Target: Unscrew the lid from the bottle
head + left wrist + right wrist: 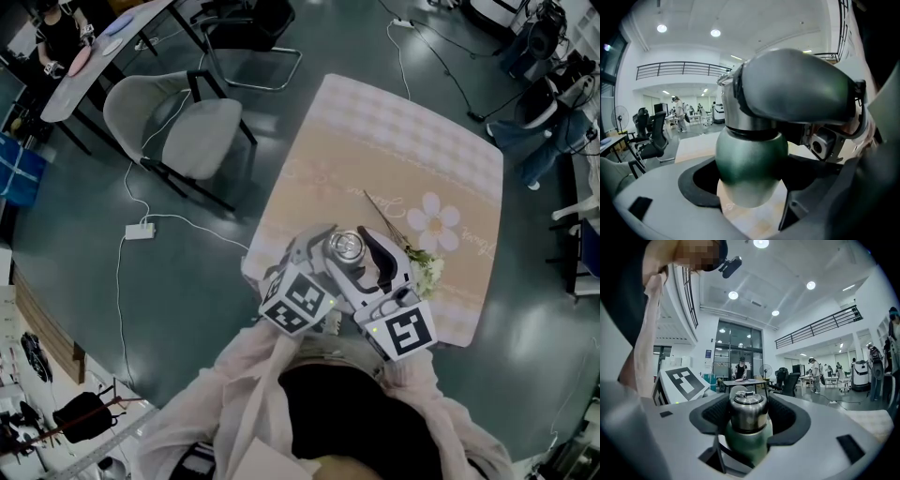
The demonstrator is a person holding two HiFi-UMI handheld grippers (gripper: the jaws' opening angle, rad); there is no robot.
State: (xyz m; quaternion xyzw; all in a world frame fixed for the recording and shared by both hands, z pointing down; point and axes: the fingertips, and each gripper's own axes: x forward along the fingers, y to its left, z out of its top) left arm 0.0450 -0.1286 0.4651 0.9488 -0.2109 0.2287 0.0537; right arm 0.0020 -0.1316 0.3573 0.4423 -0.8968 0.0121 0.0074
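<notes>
A green bottle point(751, 166) with a silver screw lid point(344, 247) is held in the air over the near edge of the table point(375, 141). My left gripper point(319, 253) is shut on the bottle's round green body, which fills the space between its pads point(701, 185). My right gripper point(749, 416) points level at the bottle's top. The lid point(748, 411) stands between its black pads point(715, 414), which sit very close on both sides; its jaws stand wide and I see no firm press. In the left gripper view a right-gripper finger point(797, 86) hides most of the lid.
The table carries a beige checked cloth with a daisy print point(436, 223), and a sprig of small flowers point(424, 267) lies by my right gripper. A grey chair point(187, 122) and a black chair point(248, 37) stand to the left, with a power strip point(141, 231) and cables on the floor.
</notes>
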